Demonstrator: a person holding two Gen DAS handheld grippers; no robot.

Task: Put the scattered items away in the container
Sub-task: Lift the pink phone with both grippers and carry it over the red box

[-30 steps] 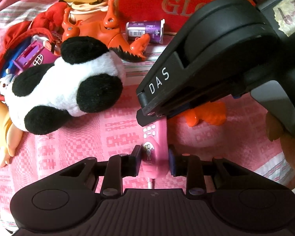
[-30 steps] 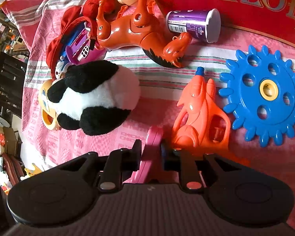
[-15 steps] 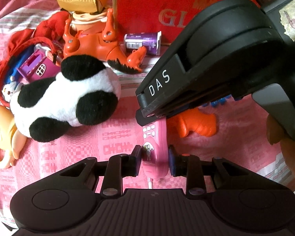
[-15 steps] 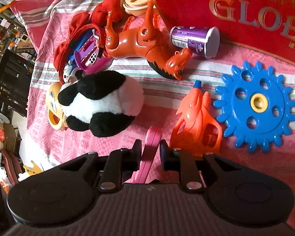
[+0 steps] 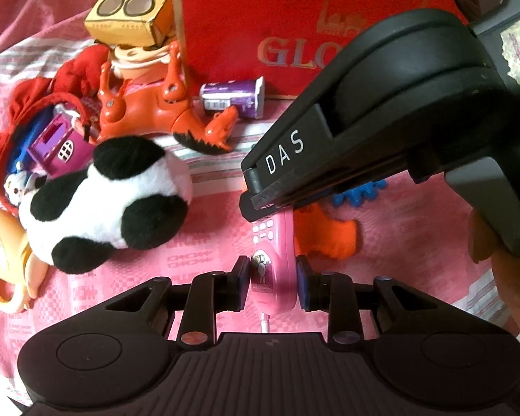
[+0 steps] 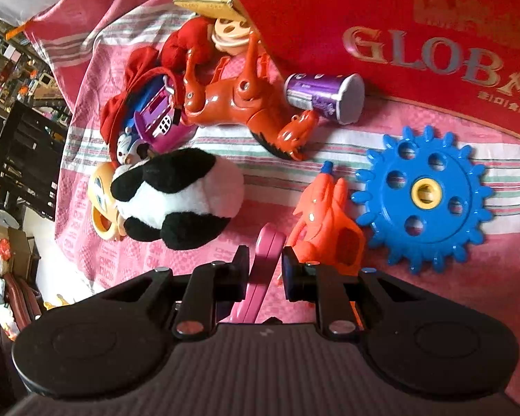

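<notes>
I see the big red cardboard box (image 6: 381, 10) lettered in gold standing at the far side of the pink woven cloth (image 6: 468, 294), with the black-and-white plush panda (image 5: 107, 201) lying among the scattered toys. Both my grippers hold the pink plastic toy phone (image 5: 275, 270) above the cloth. My left gripper (image 5: 272, 282) has its jaws narrowly parted and pressed on the phone's lower end, and my right gripper (image 6: 265, 272) pinches its upper end edge-on, jaws nearly closed.

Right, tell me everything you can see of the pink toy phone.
The pink toy phone looks like glossy plastic, with white keypad buttons, a cartoon rabbit sticker and a thin white cord at its near end. The left hand-held gripper clamps its lower sides; the right hand-held gripper pinches its far end edge-on. It appears lifted above the pink cloth.
</notes>
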